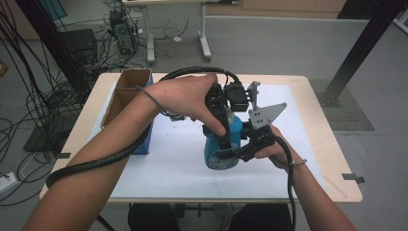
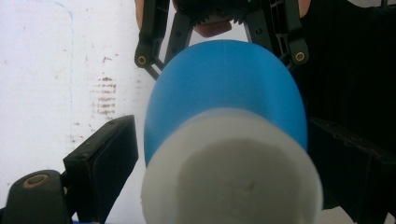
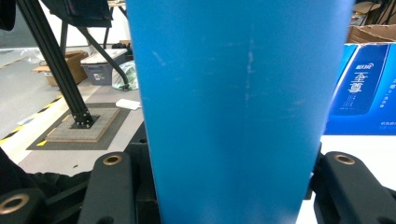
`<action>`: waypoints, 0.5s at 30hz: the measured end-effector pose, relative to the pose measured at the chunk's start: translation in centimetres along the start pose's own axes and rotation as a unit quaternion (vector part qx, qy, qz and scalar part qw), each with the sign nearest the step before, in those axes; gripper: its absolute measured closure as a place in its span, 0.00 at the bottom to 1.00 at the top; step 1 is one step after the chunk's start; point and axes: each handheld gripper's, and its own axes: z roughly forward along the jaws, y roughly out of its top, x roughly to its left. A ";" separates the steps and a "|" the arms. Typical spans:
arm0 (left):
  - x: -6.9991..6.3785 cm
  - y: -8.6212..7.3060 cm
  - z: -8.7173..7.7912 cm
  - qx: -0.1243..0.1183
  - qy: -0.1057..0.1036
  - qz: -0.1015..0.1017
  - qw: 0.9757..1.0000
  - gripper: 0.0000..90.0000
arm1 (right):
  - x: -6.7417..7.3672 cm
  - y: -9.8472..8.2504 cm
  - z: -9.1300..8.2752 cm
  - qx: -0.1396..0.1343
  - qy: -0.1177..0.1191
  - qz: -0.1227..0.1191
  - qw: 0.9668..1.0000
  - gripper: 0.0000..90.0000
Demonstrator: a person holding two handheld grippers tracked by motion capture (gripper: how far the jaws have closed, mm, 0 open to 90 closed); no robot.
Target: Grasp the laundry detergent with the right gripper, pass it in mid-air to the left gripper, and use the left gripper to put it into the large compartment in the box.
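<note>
A blue bottle [image 1: 215, 150] with a white cap [image 2: 233, 172] stands upright on the white mat [image 1: 163, 163] at the table's middle. My left gripper [image 1: 224, 126] comes down from above, its jaws pressed against both sides of the cap, shut on it. My right gripper [image 1: 230, 154] reaches in level from the right and is shut on the bottle's lower body [image 3: 238, 102]. In the left gripper view the right gripper [image 2: 219, 32] straddles the blue body [image 2: 224, 88] below the cap. A hand holds each gripper.
An open blue cardboard box [image 1: 126, 98] stands at the table's left edge, close to the left forearm, and also appears behind the bottle [image 3: 359, 84]. A black frame post [image 1: 358, 53] rises at the far right. Cables and desk legs crowd the floor beyond.
</note>
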 end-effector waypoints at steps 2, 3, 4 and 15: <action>0.0 0.0 0.0 0.000 0.000 0.000 1.000 0.13 | 0.0 0.0 0.0 0.001 0.001 0.000 1.000 0.49; -0.1 0.0 0.0 -0.001 0.000 0.000 1.000 0.13 | 0.0 0.0 0.0 0.001 0.001 0.000 1.000 0.49; -0.1 -0.1 0.0 -0.001 0.000 0.000 1.000 0.13 | 0.0 0.0 0.0 0.000 0.002 0.000 1.000 0.49; -0.1 -0.1 -0.2 0.000 0.002 0.000 1.000 0.13 | 0.1 0.1 0.0 0.000 0.001 -0.002 1.000 0.49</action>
